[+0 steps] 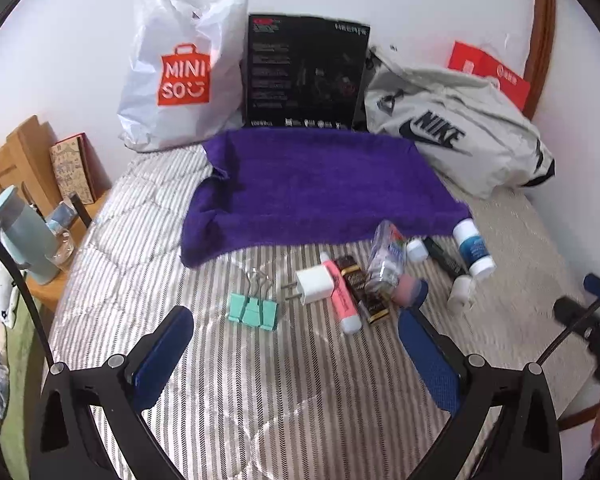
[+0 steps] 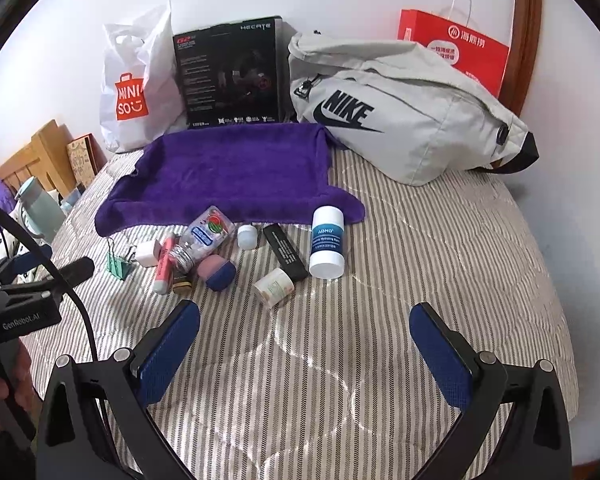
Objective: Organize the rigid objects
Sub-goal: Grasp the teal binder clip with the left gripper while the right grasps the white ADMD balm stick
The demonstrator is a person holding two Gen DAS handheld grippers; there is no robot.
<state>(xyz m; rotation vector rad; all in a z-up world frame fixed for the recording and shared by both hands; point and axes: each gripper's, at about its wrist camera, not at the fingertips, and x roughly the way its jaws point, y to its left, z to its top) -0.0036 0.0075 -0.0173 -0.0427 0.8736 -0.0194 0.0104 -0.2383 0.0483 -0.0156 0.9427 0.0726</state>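
Meanwhile both claws, left claw [image 1: 296, 350] and right claw [image 2: 304, 344], gape empty above clutter [image 2: 236, 252].

On the striped bed lie one purple towel [image 2: 232, 168], two mint binder clips [image 1: 253, 311], one white charger plug [image 1: 315, 283] and one pink highlighter [image 1: 342, 296]. At its 3 o'clock lie two dark gold-trimmed bars [image 1: 362, 288]; whether there are more cannot be told. There is one clear bottle [image 2: 202, 238], one pink-and-blue piece [image 2: 217, 272], one small white jar [image 2: 247, 237], one black stick [image 2: 285, 253], one white-and-blue tube [image 2: 327, 242] and one round tub [image 2: 274, 286]. At 12 o'clock stand three bags and one black box [image 2: 232, 72].
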